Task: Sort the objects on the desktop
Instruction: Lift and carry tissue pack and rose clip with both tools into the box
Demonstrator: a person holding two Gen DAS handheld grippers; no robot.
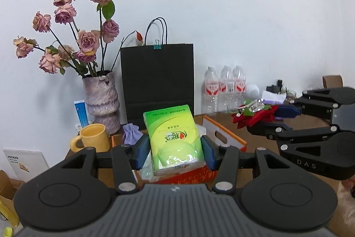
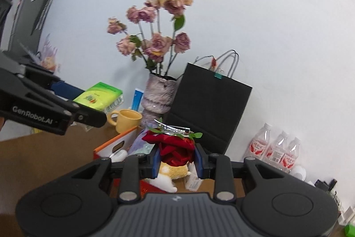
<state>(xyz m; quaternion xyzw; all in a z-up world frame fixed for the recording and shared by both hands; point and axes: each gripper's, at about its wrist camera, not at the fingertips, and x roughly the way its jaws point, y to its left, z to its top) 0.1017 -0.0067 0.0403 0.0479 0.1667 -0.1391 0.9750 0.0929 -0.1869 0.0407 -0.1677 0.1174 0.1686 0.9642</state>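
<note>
Desktop objects look partly sorted: the left gripper (image 1: 175,149) is clamped on a green tissue pack (image 1: 174,137) and the right gripper (image 2: 177,160) on a red fabric flower (image 2: 177,146), both raised above the orange-rimmed box (image 1: 224,132) near the tabletop's back edge, neither yet placed.

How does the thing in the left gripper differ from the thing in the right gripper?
The left gripper holds a green tissue pack, flat and boxy; the right gripper holds a red cloth flower, soft and crumpled. The tissue pack has printed wrapping; the flower has green leaves and a shiny clip on top. Both are clamped between blue fingers, off the table.
</note>
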